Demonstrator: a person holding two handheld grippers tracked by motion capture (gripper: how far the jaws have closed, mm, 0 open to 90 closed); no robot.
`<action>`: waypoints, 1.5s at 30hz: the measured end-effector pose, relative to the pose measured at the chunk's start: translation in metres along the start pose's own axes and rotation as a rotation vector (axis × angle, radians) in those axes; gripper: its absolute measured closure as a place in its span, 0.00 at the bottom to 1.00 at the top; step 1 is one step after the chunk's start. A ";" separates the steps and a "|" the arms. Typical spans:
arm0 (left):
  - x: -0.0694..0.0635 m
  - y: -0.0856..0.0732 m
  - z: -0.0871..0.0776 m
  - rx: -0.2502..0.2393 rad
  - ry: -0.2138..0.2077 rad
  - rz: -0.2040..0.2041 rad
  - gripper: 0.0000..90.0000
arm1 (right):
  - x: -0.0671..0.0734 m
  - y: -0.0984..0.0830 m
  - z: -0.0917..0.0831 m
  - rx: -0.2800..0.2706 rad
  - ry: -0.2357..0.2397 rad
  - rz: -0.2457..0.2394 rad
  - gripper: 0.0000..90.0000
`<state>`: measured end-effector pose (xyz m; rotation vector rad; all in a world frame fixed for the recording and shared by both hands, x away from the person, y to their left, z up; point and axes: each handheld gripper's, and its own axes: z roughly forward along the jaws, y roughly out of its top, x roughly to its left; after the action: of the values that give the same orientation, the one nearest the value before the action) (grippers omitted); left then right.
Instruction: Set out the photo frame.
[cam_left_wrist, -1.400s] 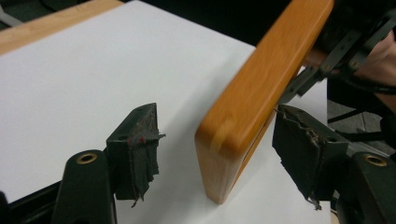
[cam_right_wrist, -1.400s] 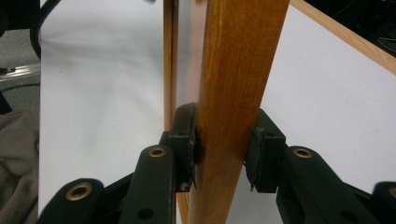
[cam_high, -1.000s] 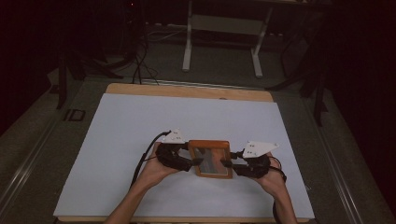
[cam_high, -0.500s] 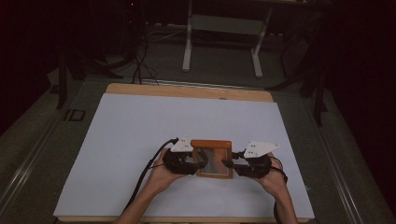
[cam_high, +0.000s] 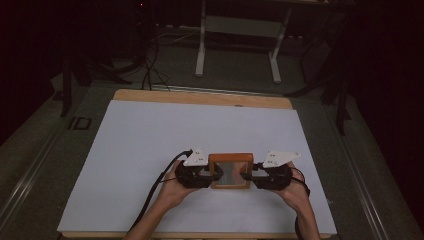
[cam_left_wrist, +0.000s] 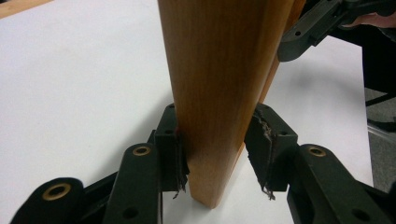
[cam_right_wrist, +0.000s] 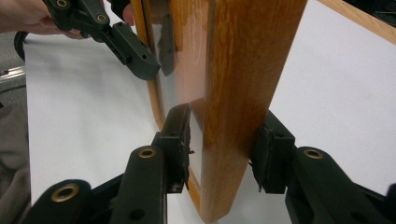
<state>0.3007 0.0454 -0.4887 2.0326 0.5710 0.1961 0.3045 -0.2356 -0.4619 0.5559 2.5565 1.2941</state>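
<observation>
A white sheet (cam_high: 150, 150) covers nearly the whole worktop (cam_high: 200, 97), whose wooden edge shows along the far side. Beyond it, on the dim floor, stand the white legs of a frame (cam_high: 237, 50), with dark cables (cam_high: 150, 65) trailing to their left.

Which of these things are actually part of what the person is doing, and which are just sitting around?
In use:
- wooden frame with a glossy pane
- left tongs, just closing around the frame's left edge
- right tongs, pressing on its right edge
- white table sheet under it

Just around:
- metal stand behind the table
- cables on the floor
</observation>
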 end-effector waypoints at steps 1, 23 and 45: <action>0.000 0.000 0.000 0.001 0.002 0.001 0.66 | 0.000 0.000 0.000 -0.002 0.000 0.000 0.68; 0.006 -0.003 -0.031 -0.001 0.033 -0.037 0.65 | 0.012 0.020 0.016 -0.032 0.015 0.006 0.68; 0.021 -0.015 -0.061 -0.006 0.042 -0.125 0.64 | 0.022 0.028 0.045 -0.096 0.063 0.118 0.67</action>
<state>0.2920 0.1089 -0.4720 1.9833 0.7201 0.1656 0.3076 -0.1789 -0.4662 0.6655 2.5292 1.4877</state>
